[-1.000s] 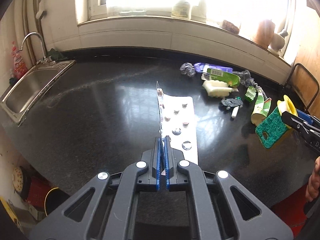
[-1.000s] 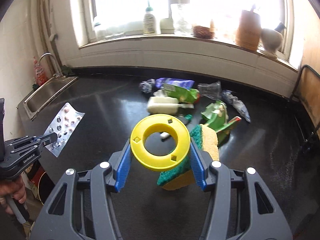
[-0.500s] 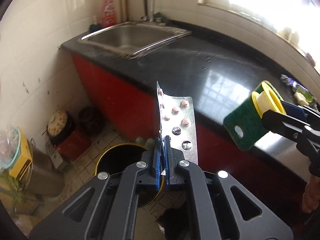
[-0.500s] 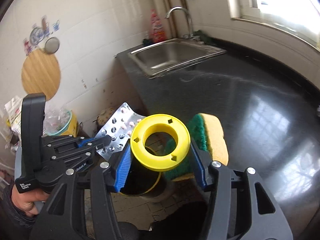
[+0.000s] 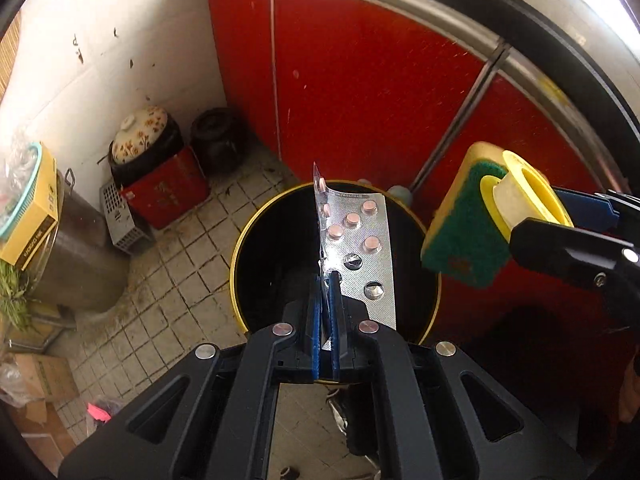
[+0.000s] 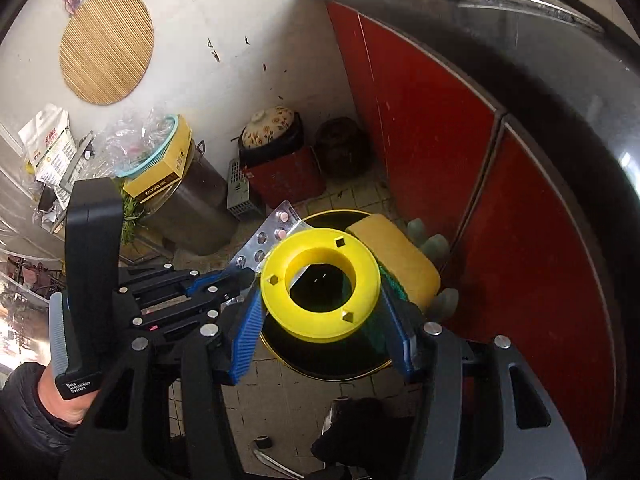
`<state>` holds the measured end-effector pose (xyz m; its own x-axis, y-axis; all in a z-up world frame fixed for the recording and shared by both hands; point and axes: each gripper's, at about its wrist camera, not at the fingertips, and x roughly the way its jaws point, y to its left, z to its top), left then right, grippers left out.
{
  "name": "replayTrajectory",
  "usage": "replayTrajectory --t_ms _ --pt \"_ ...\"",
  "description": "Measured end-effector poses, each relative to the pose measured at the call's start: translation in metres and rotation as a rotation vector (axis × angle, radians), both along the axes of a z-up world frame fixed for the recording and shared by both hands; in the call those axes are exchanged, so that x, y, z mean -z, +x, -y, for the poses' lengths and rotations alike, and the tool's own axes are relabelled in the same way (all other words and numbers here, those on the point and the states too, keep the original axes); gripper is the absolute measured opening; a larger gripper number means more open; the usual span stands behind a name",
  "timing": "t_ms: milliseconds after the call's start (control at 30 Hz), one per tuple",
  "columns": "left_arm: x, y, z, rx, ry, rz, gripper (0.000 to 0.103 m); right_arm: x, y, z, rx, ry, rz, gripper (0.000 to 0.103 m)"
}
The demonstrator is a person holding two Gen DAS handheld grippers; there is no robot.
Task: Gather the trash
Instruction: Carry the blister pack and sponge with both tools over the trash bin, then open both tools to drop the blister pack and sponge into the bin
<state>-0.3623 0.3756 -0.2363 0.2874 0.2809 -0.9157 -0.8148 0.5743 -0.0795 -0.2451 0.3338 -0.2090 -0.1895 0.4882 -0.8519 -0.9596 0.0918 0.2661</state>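
The red cabinet doors point(image 5: 360, 92) form the backdrop below the countertop edge. On the tiled floor point(image 5: 168, 268) in front of them stands a round black trash bin point(image 5: 276, 264) with a yellow rim, open at the top.

The right gripper point(image 6: 320, 312) is clamped wide on two items together: a yellow plastic spool point(image 6: 320, 284), ring-shaped with small square holes in its flange, and a sponge point(image 6: 396, 256) with a yellow body and a green scouring face. The blue finger pads point(image 6: 246, 336) press the spool on one side and the sponge on the other. The spool's open centre faces the camera; both items hang over the bin opening.

The left gripper point(image 5: 326, 320) is closed to a narrow slit on the lower edge of a blister pack point(image 5: 356, 248). The pack is a silver foil strip with several pink tablets in place and some pockets burst open. One long side is folded up along a crease. Its long axis runs straight ahead, in line with the fingers, pointing away from the gripper. It is held above the bin mouth, just left of the sponge and apart from it.
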Motion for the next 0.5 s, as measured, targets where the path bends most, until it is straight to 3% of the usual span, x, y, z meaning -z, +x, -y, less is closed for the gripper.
replayTrajectory --t_ms 333,367,400,433,500 --pt "0.037 -0.005 -0.011 -0.002 -0.062 0.000 0.003 0.033 -0.003 -0.028 -0.035 -0.081 -0.037 0.056" --pt "0.038 -0.005 -0.012 -0.006 -0.065 0.003 0.006 0.035 -0.001 -0.030 -0.030 -0.097 -0.050 0.062" --pt "0.038 -0.006 -0.012 -0.008 -0.067 -0.004 0.007 0.038 -0.002 -0.037 -0.021 -0.108 -0.061 0.080" --pt "0.039 -0.006 -0.014 -0.010 -0.067 -0.017 0.015 0.038 0.000 -0.038 -0.010 -0.101 -0.071 0.087" --pt "0.040 -0.007 -0.015 -0.019 -0.049 -0.044 0.055 0.037 0.003 -0.037 -0.005 -0.097 -0.084 0.087"
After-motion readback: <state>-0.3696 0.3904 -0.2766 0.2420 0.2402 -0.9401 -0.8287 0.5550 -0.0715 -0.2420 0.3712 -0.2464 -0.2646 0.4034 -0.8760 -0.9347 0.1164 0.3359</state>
